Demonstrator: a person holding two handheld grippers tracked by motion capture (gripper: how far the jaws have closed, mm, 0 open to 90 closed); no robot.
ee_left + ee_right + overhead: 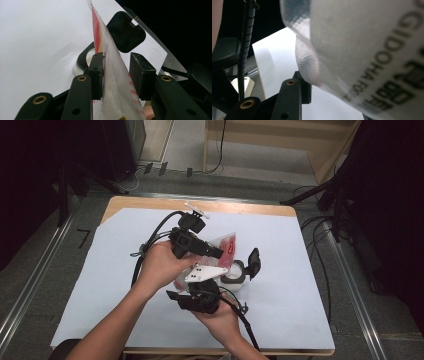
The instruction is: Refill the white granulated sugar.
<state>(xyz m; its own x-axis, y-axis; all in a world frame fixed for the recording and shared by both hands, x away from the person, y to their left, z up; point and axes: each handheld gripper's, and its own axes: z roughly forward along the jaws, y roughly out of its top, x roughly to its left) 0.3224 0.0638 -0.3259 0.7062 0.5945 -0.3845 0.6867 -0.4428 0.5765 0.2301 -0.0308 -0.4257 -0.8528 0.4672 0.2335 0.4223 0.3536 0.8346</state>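
Pouch (112,75) between left tool (116,75) pads; right tool's far pad hidden.

White-covered wooden table (300,320) on grey floor (40,270), dark surroundings.

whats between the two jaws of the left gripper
The clear plastic bag with red print, hanging edge-on against one jaw with a gap to the other, as the left gripper view shows.
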